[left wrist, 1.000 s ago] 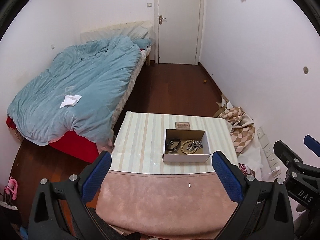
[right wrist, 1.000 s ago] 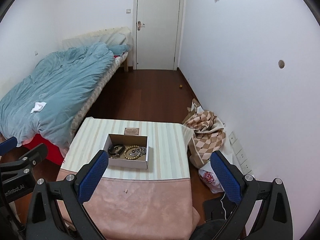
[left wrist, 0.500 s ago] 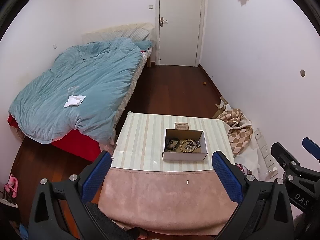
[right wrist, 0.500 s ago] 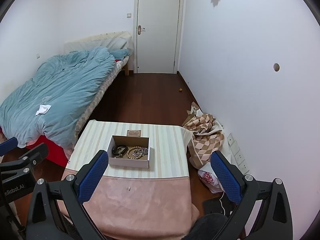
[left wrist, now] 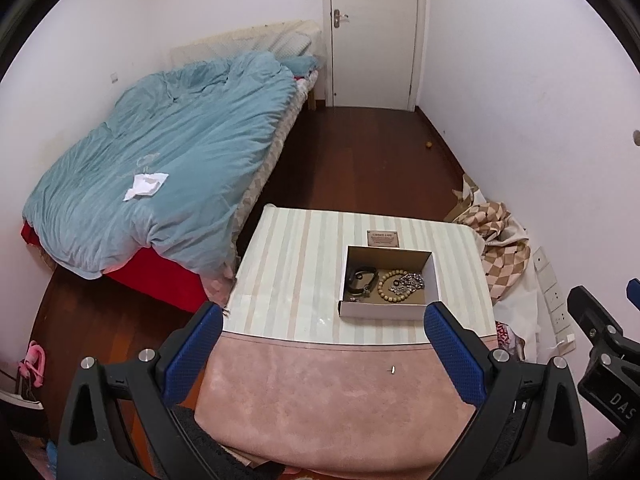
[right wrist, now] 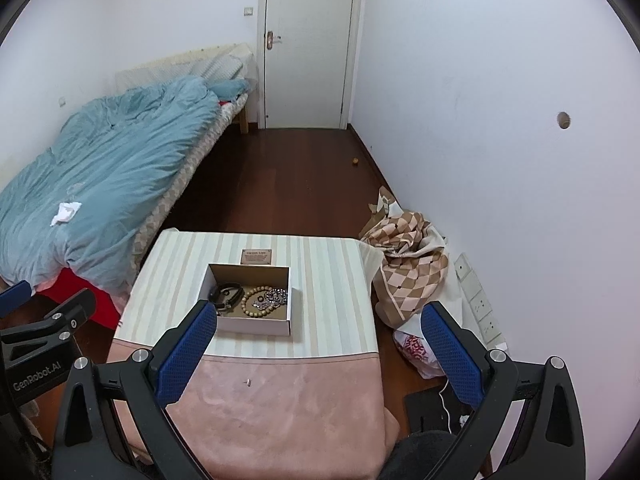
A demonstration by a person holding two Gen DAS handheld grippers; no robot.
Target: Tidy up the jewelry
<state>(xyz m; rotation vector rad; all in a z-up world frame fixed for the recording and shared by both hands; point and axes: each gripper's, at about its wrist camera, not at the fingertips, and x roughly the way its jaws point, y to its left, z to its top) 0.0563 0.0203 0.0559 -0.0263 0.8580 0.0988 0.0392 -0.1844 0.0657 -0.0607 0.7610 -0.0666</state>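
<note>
An open white cardboard box (left wrist: 382,309) (right wrist: 256,325) sits on the striped part of a low table (left wrist: 296,264) (right wrist: 336,280). Inside lie a black strap bracelet (left wrist: 361,278) (right wrist: 228,294), a wooden bead bracelet (left wrist: 390,292) (right wrist: 256,304) and a silver chain piece (left wrist: 410,281) (right wrist: 276,295). A tiny pale item (left wrist: 392,369) (right wrist: 248,381) rests on the pink cloth (left wrist: 332,396) (right wrist: 280,408). My left gripper (left wrist: 324,356) and right gripper (right wrist: 316,356) both hang open, high above the table's near end, holding nothing.
A small brown card (left wrist: 383,238) (right wrist: 256,256) lies behind the box. A bed with a blue duvet (left wrist: 168,160) fills the left. Checkered fabric (right wrist: 408,268) and a bag (right wrist: 416,354) sit on the floor by the right wall. A closed door (right wrist: 310,40) stands at the far end.
Both grippers have pulled back and up from the table, so the box looks smaller and farther. Their fingers stay open. Nothing on the table has moved.
</note>
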